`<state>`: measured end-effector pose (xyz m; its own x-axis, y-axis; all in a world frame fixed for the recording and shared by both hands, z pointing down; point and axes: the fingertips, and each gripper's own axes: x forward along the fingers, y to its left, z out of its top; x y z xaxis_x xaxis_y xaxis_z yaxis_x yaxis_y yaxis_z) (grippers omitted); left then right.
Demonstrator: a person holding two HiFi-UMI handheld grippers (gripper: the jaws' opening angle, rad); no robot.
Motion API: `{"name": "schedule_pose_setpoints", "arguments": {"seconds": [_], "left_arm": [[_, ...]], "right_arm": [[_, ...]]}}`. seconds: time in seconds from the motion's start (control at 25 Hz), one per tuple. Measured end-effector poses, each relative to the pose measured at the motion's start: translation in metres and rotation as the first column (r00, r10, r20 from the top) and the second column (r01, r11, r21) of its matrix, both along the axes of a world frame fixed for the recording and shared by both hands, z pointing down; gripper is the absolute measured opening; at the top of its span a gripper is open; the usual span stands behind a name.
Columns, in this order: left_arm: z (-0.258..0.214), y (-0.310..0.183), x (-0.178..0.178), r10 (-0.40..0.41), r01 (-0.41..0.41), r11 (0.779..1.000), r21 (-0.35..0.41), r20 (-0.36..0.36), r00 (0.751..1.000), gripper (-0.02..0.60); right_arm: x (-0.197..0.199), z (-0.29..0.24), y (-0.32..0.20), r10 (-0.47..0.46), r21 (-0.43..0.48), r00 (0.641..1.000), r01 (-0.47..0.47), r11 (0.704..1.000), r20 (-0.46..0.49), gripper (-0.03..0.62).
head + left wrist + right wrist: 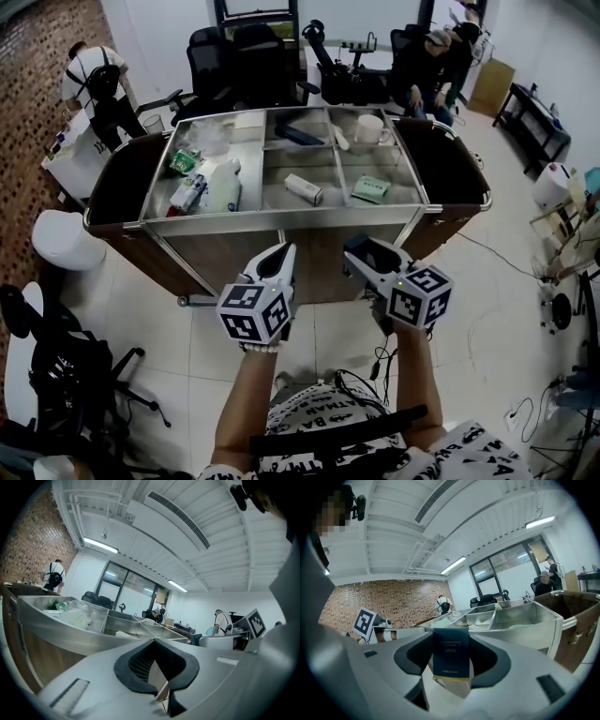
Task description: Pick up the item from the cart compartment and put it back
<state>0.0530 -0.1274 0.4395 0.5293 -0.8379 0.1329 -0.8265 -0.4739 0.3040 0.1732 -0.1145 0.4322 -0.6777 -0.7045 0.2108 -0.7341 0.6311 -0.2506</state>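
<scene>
My right gripper [450, 641] is shut on a small dark blue box [451, 657] with pale print, which stands upright between the jaws. In the head view this gripper [356, 247] hovers in front of the cart's near side, below the steel tray rim [281, 217]. My left gripper [283, 253] hangs beside it at the same height, and in its own view the jaws [155, 641] meet with nothing between them. The cart's compartments hold a white bottle [225, 186], a green packet [184, 161], a small white carton [304, 188], a pale green pack [370, 189] and a white cup [368, 128].
The brown wooden cart body [127, 187] fills the middle of the room. Office chairs [234, 56] and seated people [431, 66] are behind it, and a person [94, 89] stands at the far left. A white stool [61, 239] and a black chair [66, 375] are at my left; cables [525, 412] lie on the right floor.
</scene>
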Motion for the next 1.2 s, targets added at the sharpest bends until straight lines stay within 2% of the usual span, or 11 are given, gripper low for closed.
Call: {"name": "schedule_pose_setpoints", "arguments": {"seconds": [0.48, 0.88, 1.2], "left_arm": [[0.0, -0.005, -0.014, 0.027, -0.027, 1.0, -0.005, 0.005, 1.0, -0.002], [-0.007, -0.01, -0.055, 0.05, -0.05, 0.999, 0.019, 0.006, 0.999, -0.002], [-0.016, -0.025, -0.053, 0.095, -0.095, 0.995, 0.024, 0.023, 0.995, -0.002]], "right_arm": [[-0.02, 0.004, -0.004, 0.013, -0.014, 1.0, -0.013, 1.0, -0.012, 0.245], [-0.058, -0.02, -0.019, 0.051, 0.056, 0.997, -0.048, 0.997, -0.054, 0.245], [-0.069, -0.061, -0.041, 0.085, 0.14, 0.994, -0.074, 0.987, -0.074, 0.245]]}}
